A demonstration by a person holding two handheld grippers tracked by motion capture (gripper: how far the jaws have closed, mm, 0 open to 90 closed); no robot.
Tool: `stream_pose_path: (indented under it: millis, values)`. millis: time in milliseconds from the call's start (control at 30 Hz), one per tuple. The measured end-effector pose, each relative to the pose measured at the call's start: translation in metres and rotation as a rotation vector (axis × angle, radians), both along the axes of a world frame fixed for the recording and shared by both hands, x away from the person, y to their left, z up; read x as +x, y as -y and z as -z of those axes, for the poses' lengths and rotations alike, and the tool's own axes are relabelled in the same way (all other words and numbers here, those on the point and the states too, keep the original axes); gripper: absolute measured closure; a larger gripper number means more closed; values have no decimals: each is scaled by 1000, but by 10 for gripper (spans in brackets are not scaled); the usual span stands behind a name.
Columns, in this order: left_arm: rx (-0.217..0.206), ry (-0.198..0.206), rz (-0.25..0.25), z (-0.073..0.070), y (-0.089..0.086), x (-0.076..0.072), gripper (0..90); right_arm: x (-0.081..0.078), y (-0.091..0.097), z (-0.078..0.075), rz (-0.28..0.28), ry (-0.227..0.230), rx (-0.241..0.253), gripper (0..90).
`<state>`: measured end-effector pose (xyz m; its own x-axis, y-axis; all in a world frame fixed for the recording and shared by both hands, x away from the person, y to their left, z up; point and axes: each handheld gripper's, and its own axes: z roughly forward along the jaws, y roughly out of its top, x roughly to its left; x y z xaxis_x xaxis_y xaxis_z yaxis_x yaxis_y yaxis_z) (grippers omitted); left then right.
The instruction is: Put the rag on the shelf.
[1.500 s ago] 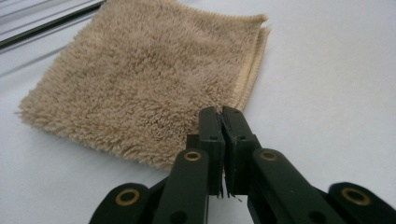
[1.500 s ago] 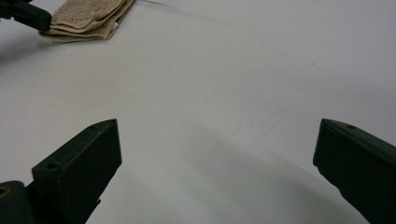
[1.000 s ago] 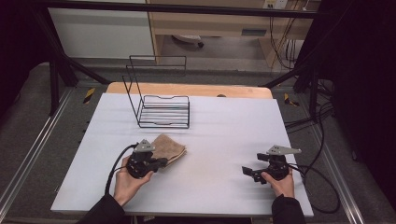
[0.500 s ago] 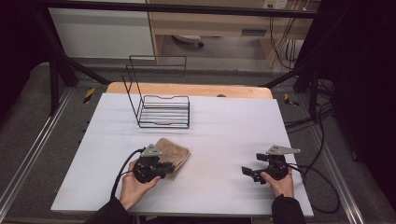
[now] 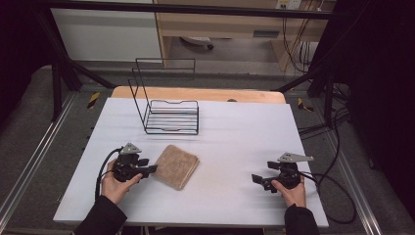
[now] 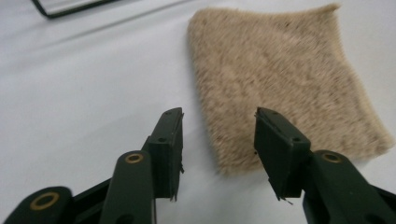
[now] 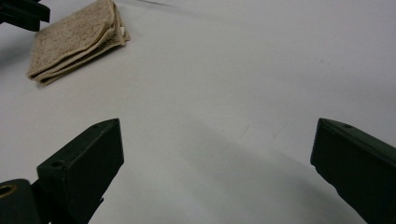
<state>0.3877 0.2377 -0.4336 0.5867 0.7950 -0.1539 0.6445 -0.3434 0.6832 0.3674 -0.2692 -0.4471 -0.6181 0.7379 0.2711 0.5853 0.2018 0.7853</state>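
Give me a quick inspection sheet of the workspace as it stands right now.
Surface: white table, flat, a wooden strip at its far edge.
Job's things: folded tan towel lying flat; black wire rack upright at the far left.
Clutter: nothing seen.
Grippers: left gripper open, jaws straddling the towel's near corner, not closed on it; right gripper open over bare table, apart from the towel.
Cables: black cable loops from each gripper; the right one runs off the table's right edge.
Surroundings: metal frame rails, grey floor, more cables at far right.
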Motion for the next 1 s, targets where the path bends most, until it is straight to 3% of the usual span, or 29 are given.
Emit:
stream_pose_path:
  millis: [200, 267, 667, 833, 1000]
  values:
    - [-30, -13, 28, 4, -1, 3, 623, 0, -6, -2, -2, 8, -2, 30]
    - [-39, -35, 51, 7, 2, 3, 649, 0, -9, -2, -5, 6, -2, 29]
    - [-6, -77, 50, 5, 11, -2, 846, -1, -12, -3, -1, 8, -4, 29]
    - [-14, -80, 36, -2, 8, -13, 855, -1, -12, -2, -3, 6, -19, 28]
    - [4, -79, 21, -5, 6, -34, 855, -1, -12, -2, 1, 6, -22, 28]
